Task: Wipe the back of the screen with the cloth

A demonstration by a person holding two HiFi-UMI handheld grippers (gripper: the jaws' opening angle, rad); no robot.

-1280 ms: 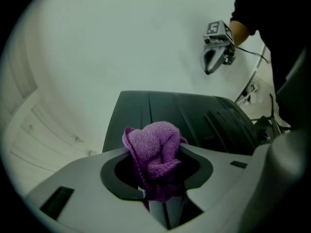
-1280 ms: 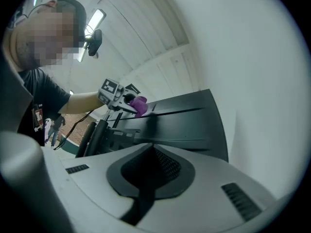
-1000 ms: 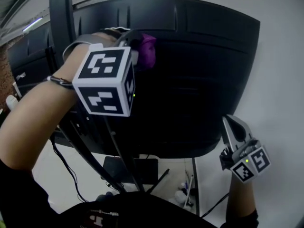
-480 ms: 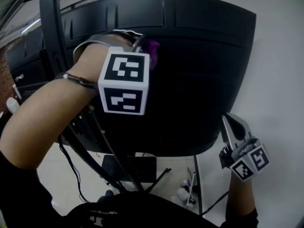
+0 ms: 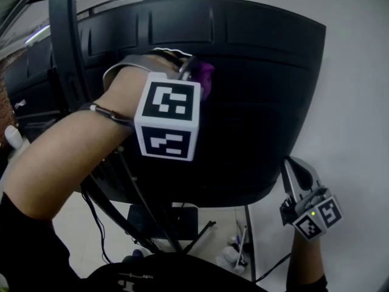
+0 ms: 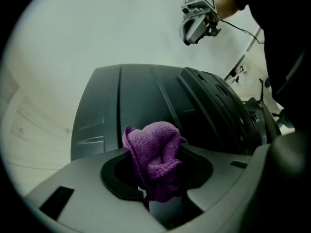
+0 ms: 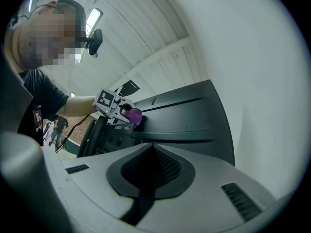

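The black back of the screen (image 5: 255, 96) fills the head view and curves away in the left gripper view (image 6: 146, 106). A purple cloth (image 6: 158, 157) is bunched between the jaws of my left gripper (image 5: 197, 78), which is shut on it and presses it against the screen's upper back. The cloth (image 7: 132, 114) also shows far off in the right gripper view. My right gripper (image 5: 298, 178) hangs by the screen's lower right corner, jaws shut with nothing between them, apart from the panel.
The monitor's stand arm (image 5: 64, 41) rises at the left, with cables (image 5: 97, 224) hanging below. A black base (image 5: 164, 221) and small items lie on the floor under the screen. A white wall (image 5: 358, 102) stands to the right.
My left gripper has slid the cloth rightward and a little down across the screen's back. The right gripper has stayed near the lower right corner.
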